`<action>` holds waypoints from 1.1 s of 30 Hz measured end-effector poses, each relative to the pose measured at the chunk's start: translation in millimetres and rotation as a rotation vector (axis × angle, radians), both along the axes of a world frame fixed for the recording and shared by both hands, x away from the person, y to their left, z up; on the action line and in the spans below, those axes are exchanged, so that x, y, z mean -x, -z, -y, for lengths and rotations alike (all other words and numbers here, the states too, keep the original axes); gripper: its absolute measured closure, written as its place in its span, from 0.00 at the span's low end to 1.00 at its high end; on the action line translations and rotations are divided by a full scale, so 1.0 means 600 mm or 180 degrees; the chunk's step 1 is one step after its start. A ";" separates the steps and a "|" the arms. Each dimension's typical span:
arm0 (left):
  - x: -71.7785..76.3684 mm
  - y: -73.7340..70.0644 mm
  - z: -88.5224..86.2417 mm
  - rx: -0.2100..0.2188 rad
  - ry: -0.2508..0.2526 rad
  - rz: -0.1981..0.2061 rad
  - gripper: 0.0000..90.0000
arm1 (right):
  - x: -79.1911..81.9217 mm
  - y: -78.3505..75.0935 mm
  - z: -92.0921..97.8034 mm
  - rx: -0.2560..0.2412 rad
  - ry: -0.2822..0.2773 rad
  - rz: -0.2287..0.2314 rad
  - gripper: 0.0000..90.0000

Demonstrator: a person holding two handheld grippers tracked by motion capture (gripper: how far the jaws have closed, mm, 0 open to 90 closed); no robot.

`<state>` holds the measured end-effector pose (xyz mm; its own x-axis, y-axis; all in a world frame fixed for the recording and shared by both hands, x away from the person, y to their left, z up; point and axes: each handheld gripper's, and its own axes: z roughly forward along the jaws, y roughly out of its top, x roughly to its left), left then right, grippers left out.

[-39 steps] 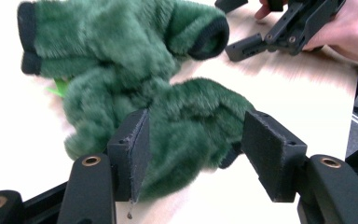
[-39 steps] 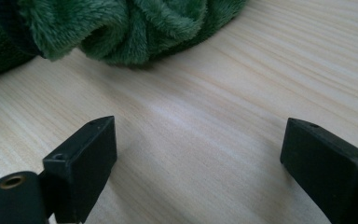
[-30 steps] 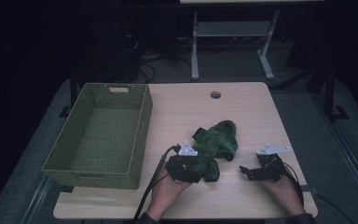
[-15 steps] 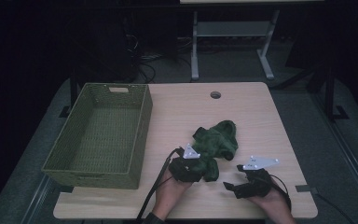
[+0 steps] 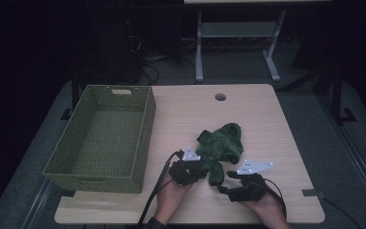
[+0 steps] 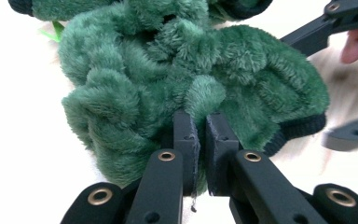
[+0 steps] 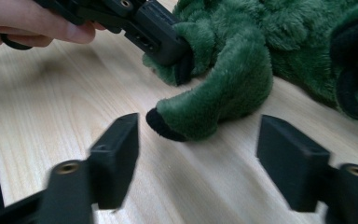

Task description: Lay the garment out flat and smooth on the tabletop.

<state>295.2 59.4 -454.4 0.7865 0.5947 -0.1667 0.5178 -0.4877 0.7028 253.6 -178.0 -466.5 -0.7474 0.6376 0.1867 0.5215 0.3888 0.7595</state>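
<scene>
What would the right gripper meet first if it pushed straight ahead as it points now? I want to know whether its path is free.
Probably the dark-tipped fuzzy limb of the green plush garment, lying on the table ahead of the right gripper, whose jaws stand open. Depth is unclear.

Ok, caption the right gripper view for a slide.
Open right gripper lines up on the green plush garment's black-cuffed sleeve.
</scene>
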 end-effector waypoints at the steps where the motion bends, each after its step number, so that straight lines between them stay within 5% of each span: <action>1: 0.001 -0.001 0.000 0.0016 0.0002 -0.0011 0.94 | -0.002 0.000 -0.001 0.0010 0.0009 -0.0013 0.39; 5: 0.002 -0.007 -0.003 0.0105 0.0016 -0.0018 0.95 | -0.007 -0.002 0.003 0.0005 0.0002 -0.0006 0.72; 9: 0.002 -0.017 -0.009 0.0119 0.0038 -0.0017 0.95 | -0.009 -0.007 0.013 0.0014 0.0020 0.0020 0.82; 18: -0.002 -0.058 -0.040 0.0167 0.0008 0.0033 0.95 | -0.016 -0.027 0.057 0.0087 0.0054 0.0111 0.85; 27: -0.001 -0.060 -0.073 0.0242 -0.0073 -0.0059 0.95 | -0.018 -0.043 0.101 0.0159 0.0092 0.0172 0.86; 33: 0.003 -0.040 -0.081 0.0209 -0.0141 -0.0112 0.95 | -0.022 -0.043 0.132 0.0189 0.0161 0.0108 0.86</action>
